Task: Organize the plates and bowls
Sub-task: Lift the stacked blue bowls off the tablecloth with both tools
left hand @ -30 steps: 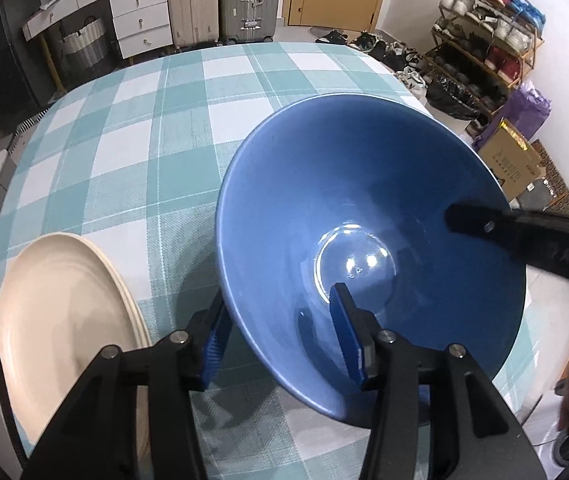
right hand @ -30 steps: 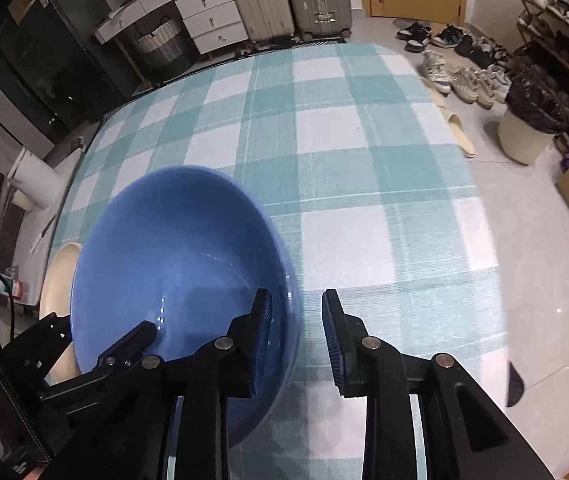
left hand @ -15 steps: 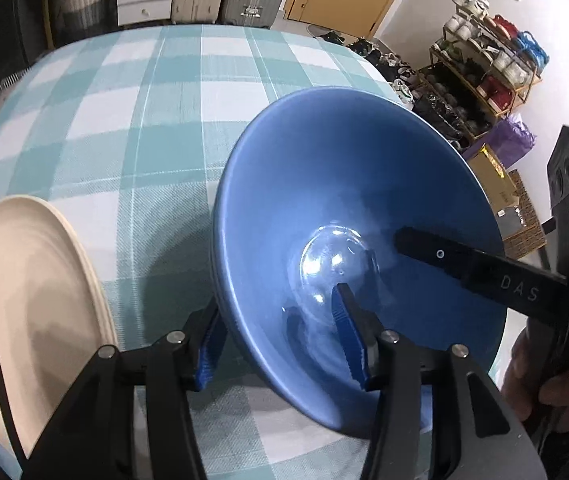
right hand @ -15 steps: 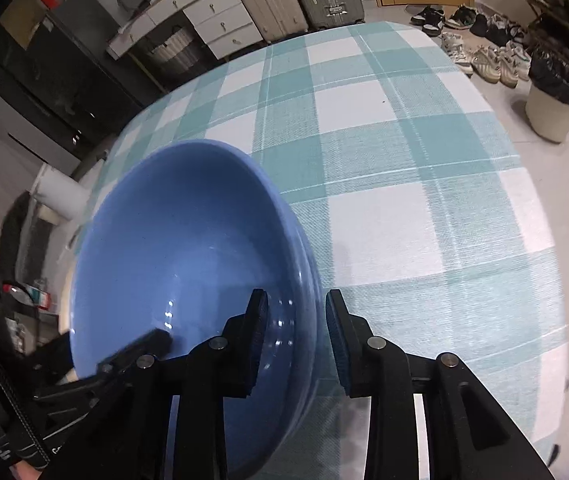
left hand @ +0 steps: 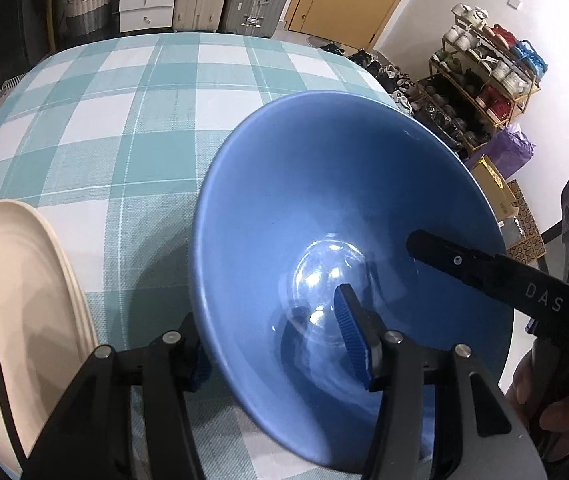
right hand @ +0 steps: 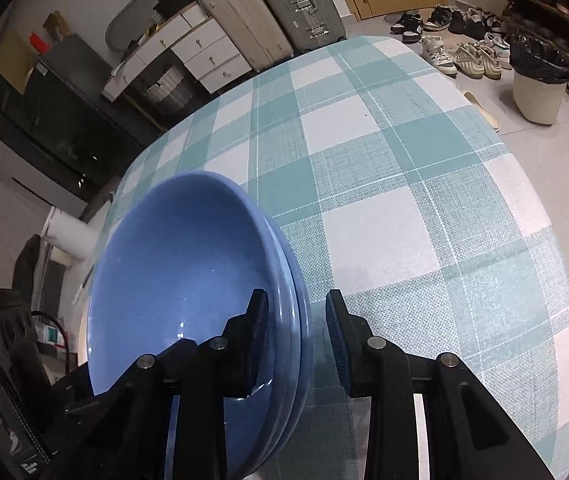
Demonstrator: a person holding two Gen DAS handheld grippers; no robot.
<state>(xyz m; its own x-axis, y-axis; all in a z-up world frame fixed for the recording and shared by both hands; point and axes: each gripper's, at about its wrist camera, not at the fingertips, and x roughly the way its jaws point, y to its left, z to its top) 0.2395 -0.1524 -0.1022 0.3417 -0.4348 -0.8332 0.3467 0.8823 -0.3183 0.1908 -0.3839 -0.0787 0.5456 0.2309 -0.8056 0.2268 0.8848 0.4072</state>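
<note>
- The stacked blue bowls (right hand: 188, 280) sit on the checked tabletop (right hand: 404, 160); the right wrist view shows two rims nested one in the other, while the left view shows only the upper bowl's inside.
- The left tongs (left hand: 276, 344) straddle the near wall of the bowls, one finger inside, the other outside and partly hidden behind the wall; the jaws stand apart, with a gap visible at the inner pad.
- The right tongs (right hand: 296, 332) straddle the opposite rim, jaws apart, the outer pad clear of the bowls; contact at the inner pad cannot be made out.
- A cream plate (left hand: 16, 300) lies left of the bowls, cut off by the frame edge.
- A hand (left hand: 552, 400) on the right tongs' handle is only partly seen.
</note>
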